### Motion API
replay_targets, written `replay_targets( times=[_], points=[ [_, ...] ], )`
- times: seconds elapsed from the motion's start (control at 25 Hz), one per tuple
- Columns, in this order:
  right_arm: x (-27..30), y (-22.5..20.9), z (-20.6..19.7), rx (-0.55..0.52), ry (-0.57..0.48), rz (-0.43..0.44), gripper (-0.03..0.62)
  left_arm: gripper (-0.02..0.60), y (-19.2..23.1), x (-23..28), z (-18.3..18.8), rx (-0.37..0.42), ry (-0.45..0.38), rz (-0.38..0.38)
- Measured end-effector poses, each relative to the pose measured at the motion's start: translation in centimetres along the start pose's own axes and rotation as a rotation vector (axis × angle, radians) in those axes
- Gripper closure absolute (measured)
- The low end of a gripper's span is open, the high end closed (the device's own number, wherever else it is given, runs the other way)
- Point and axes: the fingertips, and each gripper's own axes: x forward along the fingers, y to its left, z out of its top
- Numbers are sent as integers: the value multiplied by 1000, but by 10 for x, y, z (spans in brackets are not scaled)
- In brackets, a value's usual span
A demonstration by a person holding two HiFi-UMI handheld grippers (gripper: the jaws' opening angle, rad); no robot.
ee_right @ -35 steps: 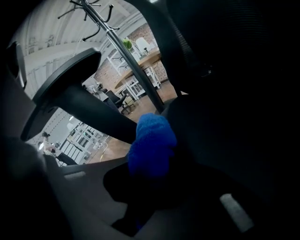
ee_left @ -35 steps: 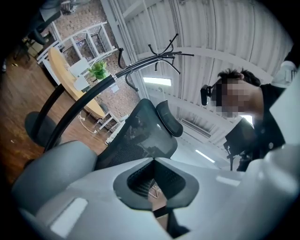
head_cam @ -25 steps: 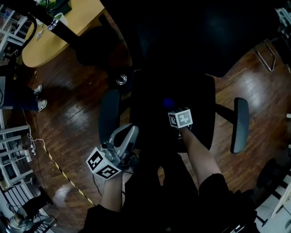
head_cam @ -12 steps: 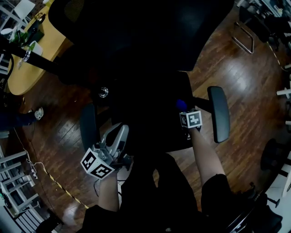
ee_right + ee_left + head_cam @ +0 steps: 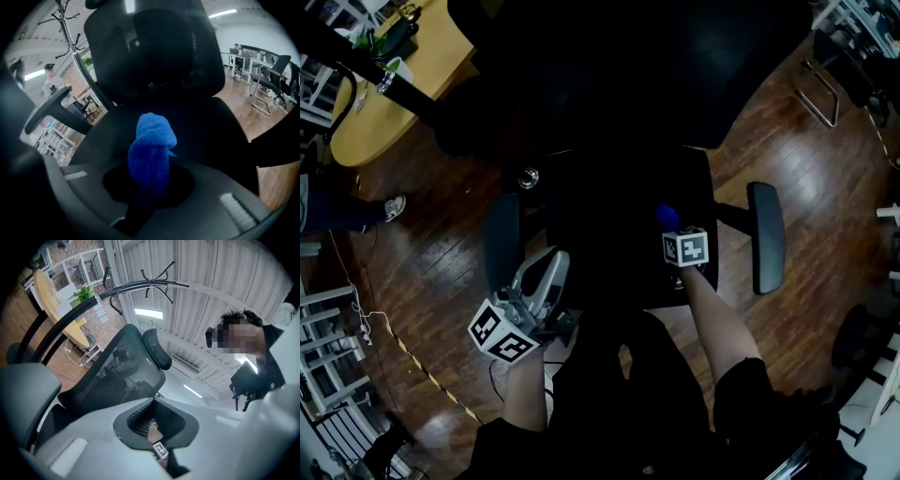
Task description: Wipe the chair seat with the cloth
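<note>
chair seat, cloth near right edge

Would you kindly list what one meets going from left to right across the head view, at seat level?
shoe → left armrest → cloth → right armrest

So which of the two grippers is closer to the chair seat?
Right. The right gripper is over the chair seat's right side, with the blue cloth clamped in it. The left gripper hangs off the seat's front left corner, beside an armrest.
</note>
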Motion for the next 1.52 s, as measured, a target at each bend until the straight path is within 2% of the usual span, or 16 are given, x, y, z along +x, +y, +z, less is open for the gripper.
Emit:
replay_targets(
  times=[0.16, 0.36, 0.52, 0.68, 0.84, 1.08, 1.28, 1.4, 1.52],
  points=[
    [27, 101, 11, -96, 13, 160, 559, 589, -2, -19, 16, 25, -27, 35],
    [55, 192, -11, -150, 94, 280, 559, 589, 2, -52, 35, 49, -81, 100],
    [66, 229, -37, -220, 149, 336, 558, 589, 6, -71, 37, 53, -105, 129],
    [66, 233, -37, -245, 118, 339, 559, 589, 13, -84, 37, 47, -119, 142],
    [53, 211, -35, -230, 100, 291, 559, 589, 11, -76, 35, 42, -109, 114],
    [33, 117, -54, -133, 76, 152, 559, 589, 4, -40, 14, 36, -37, 34],
    [-7, 22, -67, -16, 82, -12, 559, 589, -10, 0, -6, 10, 22, -62],
    [-39, -27, -71, 57, 52, -102, 559, 589, -17, 19, -18, -3, 55, -105],
    [-59, -53, -70, 83, 31, -129, 559, 589, -27, 31, -24, -6, 65, -133]
  ],
)
